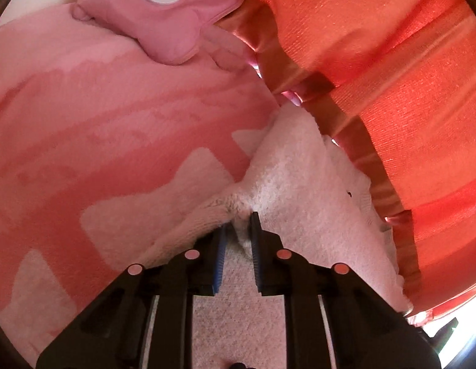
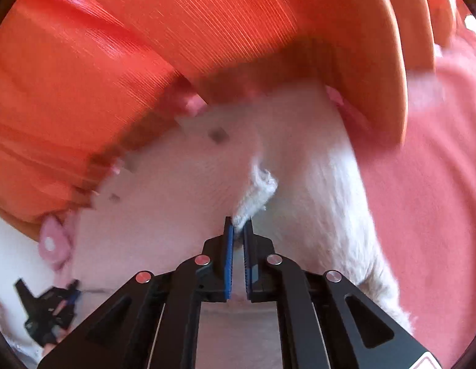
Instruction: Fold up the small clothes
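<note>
A small fluffy white garment [image 1: 287,166] lies on a pink patterned blanket [image 1: 115,117]. My left gripper [image 1: 239,224] is shut on a bunched edge of it, the fabric pinched between the blue pads. In the right wrist view the same white garment [image 2: 188,184] spreads out ahead, blurred by motion. My right gripper [image 2: 238,223] is shut on a tufted corner of it [image 2: 259,190]. The left gripper [image 2: 50,310] shows small at the lower left of the right wrist view.
An orange curtain with gold trim [image 1: 376,61] hangs close along the far side, also in the right wrist view [image 2: 145,46]. A pink bone-shaped pillow with a white disc [image 1: 164,6] lies on the blanket, also seen small in the right wrist view [image 2: 52,244].
</note>
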Motion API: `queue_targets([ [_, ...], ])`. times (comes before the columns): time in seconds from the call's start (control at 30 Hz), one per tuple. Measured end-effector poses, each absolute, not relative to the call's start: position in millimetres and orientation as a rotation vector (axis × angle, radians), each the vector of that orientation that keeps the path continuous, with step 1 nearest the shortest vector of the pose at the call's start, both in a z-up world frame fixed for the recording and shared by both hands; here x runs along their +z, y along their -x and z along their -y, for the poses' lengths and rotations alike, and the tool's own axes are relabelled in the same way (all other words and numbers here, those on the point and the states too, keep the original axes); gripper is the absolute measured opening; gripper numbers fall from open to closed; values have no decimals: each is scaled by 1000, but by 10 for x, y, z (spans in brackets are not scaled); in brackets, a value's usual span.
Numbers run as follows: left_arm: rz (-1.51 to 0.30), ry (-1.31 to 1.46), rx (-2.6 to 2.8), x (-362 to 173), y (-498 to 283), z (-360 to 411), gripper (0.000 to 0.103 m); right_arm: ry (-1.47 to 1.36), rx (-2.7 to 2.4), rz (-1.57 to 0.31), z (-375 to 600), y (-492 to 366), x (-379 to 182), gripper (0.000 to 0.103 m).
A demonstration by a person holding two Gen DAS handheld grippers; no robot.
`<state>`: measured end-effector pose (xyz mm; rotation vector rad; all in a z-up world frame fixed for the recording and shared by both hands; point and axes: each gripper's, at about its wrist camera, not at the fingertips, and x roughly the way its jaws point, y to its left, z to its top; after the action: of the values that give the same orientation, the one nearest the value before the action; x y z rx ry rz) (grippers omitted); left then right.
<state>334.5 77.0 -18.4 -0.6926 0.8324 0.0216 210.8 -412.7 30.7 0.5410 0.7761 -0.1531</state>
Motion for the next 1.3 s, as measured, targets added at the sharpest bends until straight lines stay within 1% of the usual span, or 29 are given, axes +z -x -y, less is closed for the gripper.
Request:
queue_targets([
  [0.03, -833, 696, 21, -199, -3341, -766, 15, -504, -170, -800, 4096, -2138, 282, 5],
  [0.1, -832, 685, 20, -194, -3344, -765, 15, -459, -214, -880, 4100, -2206, 63, 5],
  [0.13, -832, 678, 20, -195, -3329, -740, 15, -477, -207, -858, 4129, -2165, -13, 3],
  [0.2, -830, 663, 22, -186, -3325, -722, 15, -513, -211, -874, 4158, -2148, 76, 4],
  [0.23, -831, 662, 22, -186, -3326, -719, 15, -517, -248, -853, 4183, -2114, 214, 7],
  [0.27, -832, 665, 23, -184, -3327, -725, 15, -507, -272, -821, 4175, -2079, 324, 15],
  [0.3, -833, 671, 25, -181, -3330, -727, 15, -485, -283, -792, 4139, -2051, 440, 17],
  [0.4, -834, 663, 28, -176, -3317, -714, 16, -462, -187, -760, 3944, -2096, 560, 17],
  [0.5, -834, 663, 28, -176, -3314, -710, 16, -350, -140, -829, 3726, -2307, 326, 17],
  [0.53, -835, 663, 27, -178, -3314, -713, 16, -324, -173, -876, 3712, -2384, 183, 11],
  [0.57, -836, 663, 24, -181, -3320, -717, 16, -336, -188, -893, 3782, -2417, 51, 3],
  [0.6, -837, 662, 23, -185, -3327, -721, 16, -405, -159, -860, 3907, -2381, 35, 2],
  [0.63, -838, 662, 21, -185, -3334, -724, 16, -429, -187, -879, 4013, -2391, 86, 0],
  [0.67, -839, 661, 20, -180, -3337, -728, 16, -410, -248, -879, 4082, -2374, 172, 0],
  [0.7, -840, 659, 19, -173, -3334, -726, 16, -388, -302, -864, 4117, -2332, 250, 1],
  [0.73, -841, 656, 19, -153, -3320, -723, 16, -366, -357, -841, 4180, -2226, 386, 15],
  [0.83, -833, 604, 42, 11, -3139, -736, 16, -369, -368, -834, 4275, -1872, 651, 15],
  [0.87, -830, 565, 48, 97, -3015, -757, 22, -387, -354, -845, 4296, -1735, 693, 23],
  [0.9, -835, 537, 54, 158, -2910, -785, 37, -415, -338, -863, 4382, -1490, 729, 31],
  [0.93, -855, 516, 68, 245, -2743, -851, 46, -448, -317, -898, 4405, -1257, 735, 47],
  [0.97, -866, 517, 61, 289, -2620, -903, 61, -465, -297, -924, 4413, -1066, 729, 52],
  [1.0, -880, 523, 39, 324, -2449, -967, 77, -476, -276, -960, 4410, -872, 703, 52],
  [1.03, -907, 529, 10, 328, -2232, -1037, 83, -482, -255, -1023, 4390, -631, 614, 55],
  [1.07, -932, 533, -8, 303, -2091, -1080, 86, -493, -243, -1074, 4380, -463, 547, 60],
  [1.1, -980, 526, -38, 245, -1922, -1113, 86, -515, -233, -1128, 4366, -302, 462, 62],
  [1.13, -1046, 510, -65, 159, -1780, -1125, 87, -575, -219, -1201, 4364, -113, 324, 62],
  [1.2, -1157, 505, -76, 1, -1596, -1136, 87, -664, -204, -1276, 4372, 85, 201, 63],
  [1.23, -1194, 524, -86, -71, -1501, -1150, 87, -659, -188, -1245, 4336, 167, 233, 65],
  [1.3, -1166, 515, -103, -53, -1334, -1144, 87, -631, -174, -1274, 4260, 199, 283, 66],
])
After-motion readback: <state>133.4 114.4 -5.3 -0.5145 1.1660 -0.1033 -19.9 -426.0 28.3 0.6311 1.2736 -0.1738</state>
